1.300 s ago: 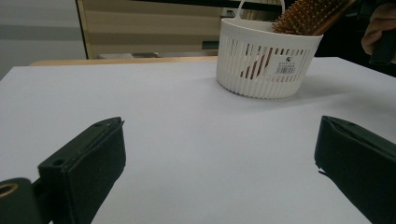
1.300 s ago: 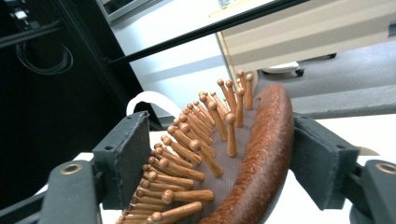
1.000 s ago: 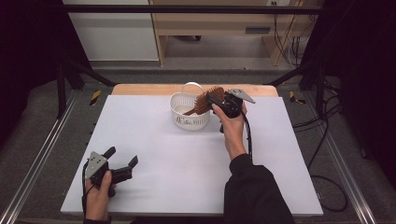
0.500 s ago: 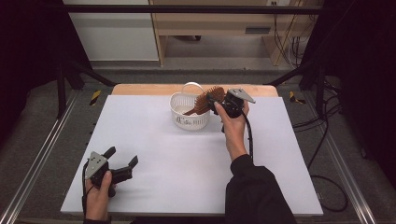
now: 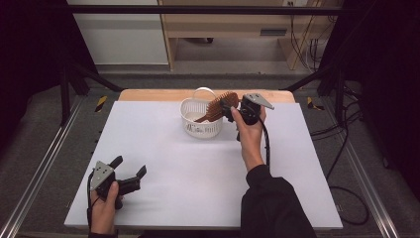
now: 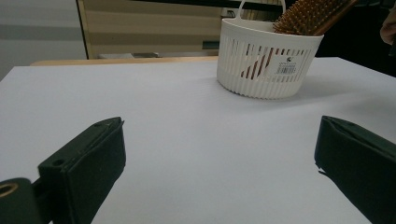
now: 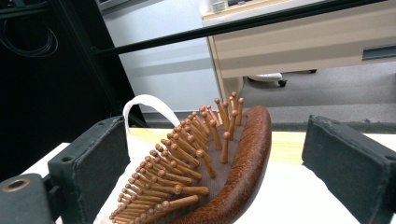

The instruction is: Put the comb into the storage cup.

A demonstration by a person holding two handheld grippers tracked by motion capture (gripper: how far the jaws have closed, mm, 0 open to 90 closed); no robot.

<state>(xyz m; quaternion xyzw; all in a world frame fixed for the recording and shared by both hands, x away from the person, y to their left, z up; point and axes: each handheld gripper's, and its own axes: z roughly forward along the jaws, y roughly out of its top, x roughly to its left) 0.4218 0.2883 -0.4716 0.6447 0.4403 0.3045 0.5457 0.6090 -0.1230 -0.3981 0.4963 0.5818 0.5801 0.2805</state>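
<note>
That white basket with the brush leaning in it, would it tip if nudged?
Possibly. The basket looks like thin slotted plastic, so probably light. The wooden hairbrush leans over its rim toward the right gripper, likely shifting weight that way. Its broad base should help it slide rather than topple.

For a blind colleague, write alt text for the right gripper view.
A wooden hairbrush, bristles facing left, stands tilted between the open black jaws of the right hand-held gripper. A white basket handle arcs behind it, with a wooden desk beyond.
</note>
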